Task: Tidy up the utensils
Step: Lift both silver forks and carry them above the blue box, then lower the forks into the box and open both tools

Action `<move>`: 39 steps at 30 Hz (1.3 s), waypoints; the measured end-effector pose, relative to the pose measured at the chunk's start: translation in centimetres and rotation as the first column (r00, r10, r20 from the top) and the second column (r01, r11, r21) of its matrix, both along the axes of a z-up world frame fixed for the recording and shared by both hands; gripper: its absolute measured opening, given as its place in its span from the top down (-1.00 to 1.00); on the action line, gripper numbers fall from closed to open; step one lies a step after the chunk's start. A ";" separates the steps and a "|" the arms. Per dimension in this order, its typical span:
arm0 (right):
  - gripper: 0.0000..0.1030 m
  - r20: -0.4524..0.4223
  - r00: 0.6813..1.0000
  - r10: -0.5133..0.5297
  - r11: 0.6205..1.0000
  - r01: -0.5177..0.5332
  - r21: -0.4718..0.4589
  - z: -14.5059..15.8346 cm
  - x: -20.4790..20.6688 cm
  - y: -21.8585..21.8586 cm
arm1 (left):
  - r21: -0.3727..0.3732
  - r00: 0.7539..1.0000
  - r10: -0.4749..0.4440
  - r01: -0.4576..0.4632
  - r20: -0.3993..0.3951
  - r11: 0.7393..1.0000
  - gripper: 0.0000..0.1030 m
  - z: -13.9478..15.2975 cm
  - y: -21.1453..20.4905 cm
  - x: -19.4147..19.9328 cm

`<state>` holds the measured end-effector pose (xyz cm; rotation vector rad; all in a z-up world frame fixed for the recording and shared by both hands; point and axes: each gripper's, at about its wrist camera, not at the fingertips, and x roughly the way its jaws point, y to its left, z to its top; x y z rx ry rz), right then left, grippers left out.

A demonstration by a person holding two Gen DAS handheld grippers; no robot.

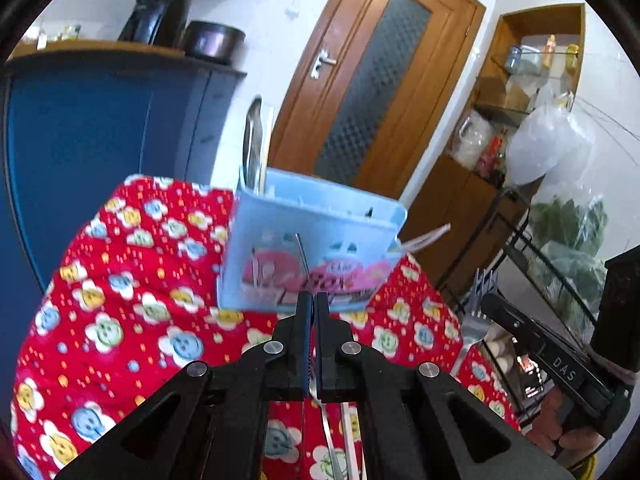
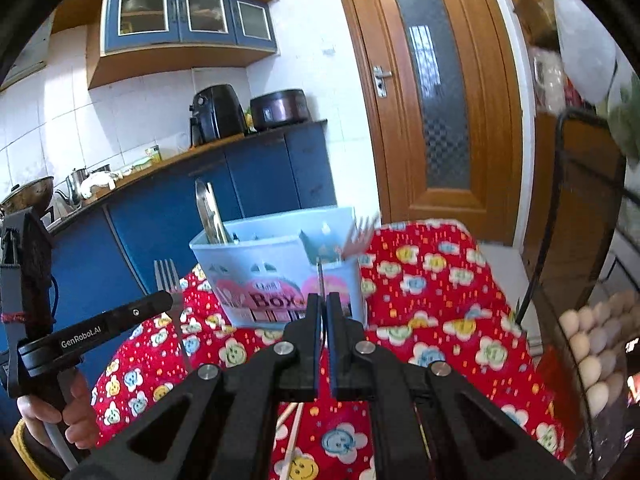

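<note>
Utensil box (image 2: pixel 280 276) holds a spoon (image 2: pixel 206 216); left tongs (image 1: pixel 313 300) and right tongs (image 2: pixel 323 300) each clamp a fork

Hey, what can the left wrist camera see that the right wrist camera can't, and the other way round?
Left wrist only: the right gripper seen side-on, shut on a fork.
Right wrist only: the left gripper side-on, shut on a second fork, plus glass-fronted wall cabinets.
Both: the blue utensil box on the red flowered cloth, and the wooden door.
</note>
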<state>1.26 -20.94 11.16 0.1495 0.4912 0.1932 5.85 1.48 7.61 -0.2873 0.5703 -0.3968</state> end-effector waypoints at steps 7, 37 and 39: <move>0.92 0.076 0.997 0.004 0.999 -0.001 -0.048 3.2 1.1 0.7 | -0.006 0.995 0.016 -0.015 0.095 1.000 0.98 3.7 0.5 0.0; 0.92 0.282 0.928 -0.244 0.938 0.299 -0.174 10.5 11.4 0.4 | 0.038 0.954 0.142 -0.158 0.264 0.987 0.99 12.0 -0.4 9.9; 0.92 0.277 0.929 -0.248 0.931 0.307 -0.197 10.0 12.1 0.6 | 0.042 0.958 0.139 -0.154 0.251 0.987 0.99 11.1 -0.6 10.3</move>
